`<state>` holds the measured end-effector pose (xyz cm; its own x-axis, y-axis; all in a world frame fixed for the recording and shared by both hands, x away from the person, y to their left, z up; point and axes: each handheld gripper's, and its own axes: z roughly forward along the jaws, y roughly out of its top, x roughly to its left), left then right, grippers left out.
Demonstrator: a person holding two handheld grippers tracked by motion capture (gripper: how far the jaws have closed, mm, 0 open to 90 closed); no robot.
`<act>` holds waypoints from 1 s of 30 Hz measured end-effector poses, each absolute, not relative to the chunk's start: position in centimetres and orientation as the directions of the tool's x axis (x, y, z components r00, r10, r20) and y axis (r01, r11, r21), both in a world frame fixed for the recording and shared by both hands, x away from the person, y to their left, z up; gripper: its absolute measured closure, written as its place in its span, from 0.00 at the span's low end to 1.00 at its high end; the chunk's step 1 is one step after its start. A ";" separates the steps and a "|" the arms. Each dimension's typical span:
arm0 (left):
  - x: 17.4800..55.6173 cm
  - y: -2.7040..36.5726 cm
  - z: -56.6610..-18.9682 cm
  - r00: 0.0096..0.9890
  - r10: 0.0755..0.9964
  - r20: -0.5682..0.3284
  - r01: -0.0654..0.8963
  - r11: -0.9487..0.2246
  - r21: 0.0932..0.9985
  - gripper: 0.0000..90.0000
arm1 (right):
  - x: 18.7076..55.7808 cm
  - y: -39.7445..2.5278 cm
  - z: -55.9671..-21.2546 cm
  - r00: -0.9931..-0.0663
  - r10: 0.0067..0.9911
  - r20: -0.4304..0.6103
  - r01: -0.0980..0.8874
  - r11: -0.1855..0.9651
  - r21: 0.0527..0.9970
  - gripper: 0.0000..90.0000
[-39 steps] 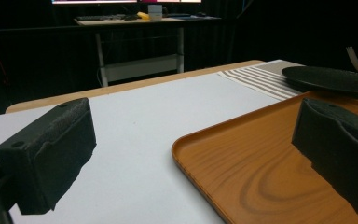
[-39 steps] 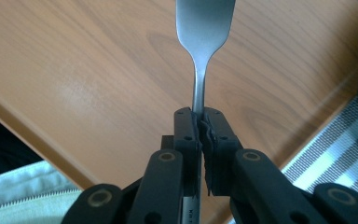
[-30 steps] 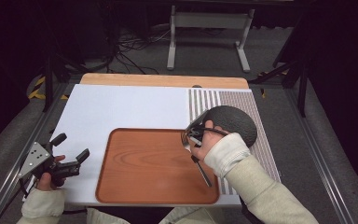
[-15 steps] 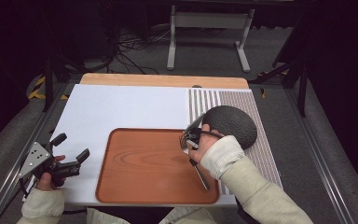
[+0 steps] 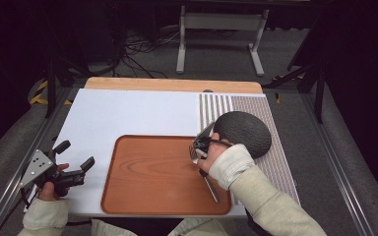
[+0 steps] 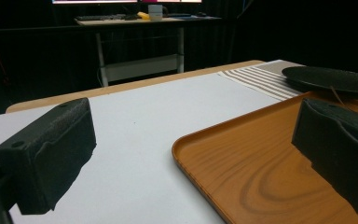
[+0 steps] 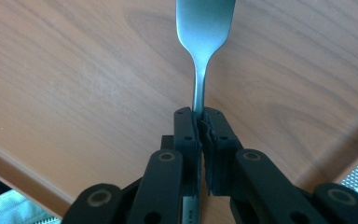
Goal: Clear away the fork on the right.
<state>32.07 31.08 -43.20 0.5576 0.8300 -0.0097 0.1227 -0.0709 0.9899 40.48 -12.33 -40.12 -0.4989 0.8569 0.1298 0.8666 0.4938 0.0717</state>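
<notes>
Right gripper point(image 7: 200, 126): jaws pressed together on the thin neck of a metal utensil point(image 7: 204, 42), above the right side of the tray.
Utensil: handle end over the wooden tray point(image 5: 147, 172); head hidden.
Left gripper point(image 5: 74, 160): jaws spread wide, nothing between them, held over the white mat point(image 5: 128, 115) left of the tray.
Dark round plate point(image 5: 243, 132): on the striped mat point(image 5: 275, 162), just beyond the right hand point(image 5: 226, 160).

Tray point(image 5: 152, 177) is orange-brown woodgrain; right of it, a dark grey speckled plate point(image 5: 243, 132) on a white-and-grey striped mat point(image 5: 270, 162).
</notes>
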 end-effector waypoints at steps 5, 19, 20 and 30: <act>32.1 31.1 -43.2 0.558 0.830 -0.009 0.122 -0.072 0.990 0.00 | 40.5 -12.3 -40.2 -0.495 0.859 0.131 0.869 0.490 0.071 0.94; 32.1 31.1 -43.2 0.557 0.831 -0.009 0.123 -0.071 0.990 0.00 | 40.6 -12.2 -40.2 -0.514 0.847 0.135 0.857 0.503 0.111 0.86; 32.1 31.1 -43.2 0.557 0.831 -0.009 0.122 -0.072 0.990 0.00 | 40.6 -12.2 -40.2 -0.518 0.845 0.135 0.855 0.505 0.115 0.85; 32.1 31.1 -43.2 0.556 0.831 -0.009 0.122 -0.070 0.990 0.00 | 40.5 -12.3 -38.7 -0.607 0.787 0.109 0.782 0.568 0.255 0.62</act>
<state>32.06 31.09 -43.21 0.5556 0.8314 -0.0094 0.1219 -0.0703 0.9901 40.50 -12.30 -38.72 -0.6070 0.7873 0.1086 0.7824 0.5680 0.2552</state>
